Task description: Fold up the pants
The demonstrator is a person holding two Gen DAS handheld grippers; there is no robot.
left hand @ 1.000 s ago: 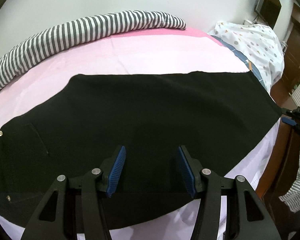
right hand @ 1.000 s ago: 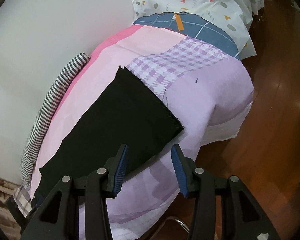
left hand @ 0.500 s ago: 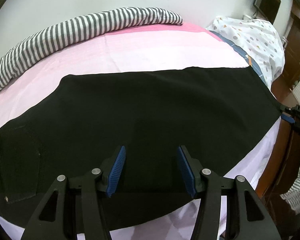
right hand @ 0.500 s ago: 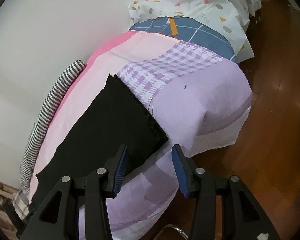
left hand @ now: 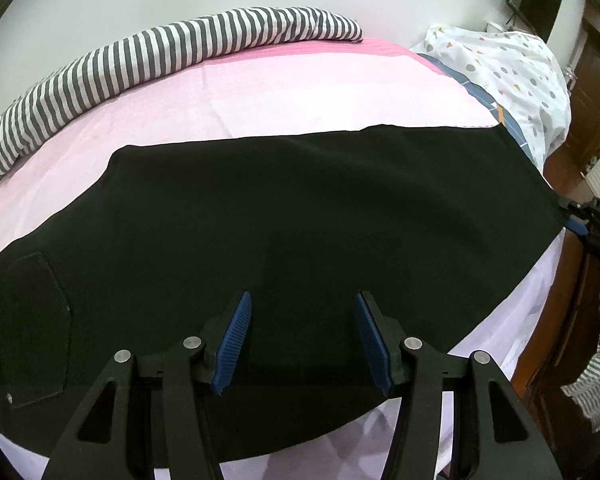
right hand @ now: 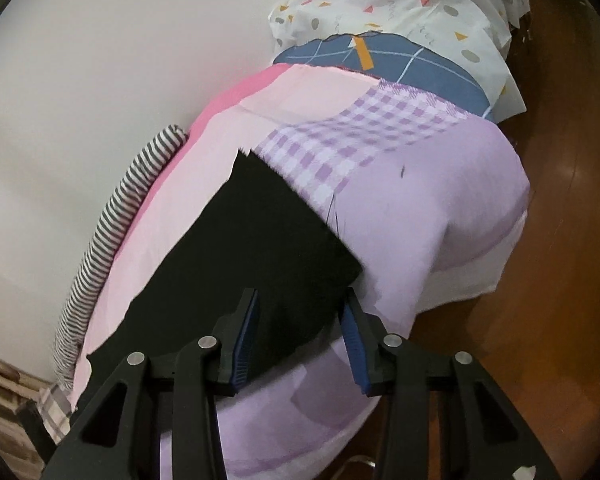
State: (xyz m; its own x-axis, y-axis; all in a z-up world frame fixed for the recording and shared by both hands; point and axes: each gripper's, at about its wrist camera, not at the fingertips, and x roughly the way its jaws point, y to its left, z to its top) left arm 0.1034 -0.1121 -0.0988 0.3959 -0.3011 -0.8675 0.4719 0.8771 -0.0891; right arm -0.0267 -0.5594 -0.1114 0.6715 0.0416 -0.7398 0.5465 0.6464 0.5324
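Black pants [left hand: 292, 216] lie flat across a pink and lilac bed [left hand: 292, 88], waist and back pocket [left hand: 32, 320] at the left, leg hems at the right. My left gripper [left hand: 302, 340] is open and empty, just above the pants' near edge at mid length. My right gripper [right hand: 300, 344] is open, its jaws on either side of the near hem corner of the pants [right hand: 268, 240]. It also shows in the left wrist view [left hand: 580, 220] at the hem's right edge.
A grey and white striped cloth [left hand: 160, 56] runs along the wall at the bed's far side. A white patterned quilt [left hand: 508, 64] and a blue checked cloth [right hand: 400, 64] lie past the hems. Brown wooden floor [right hand: 560, 240] drops off beside the bed.
The left gripper has drifted slightly over the pants. The right gripper has moved in to the hem corner, which now lies between its open jaws.
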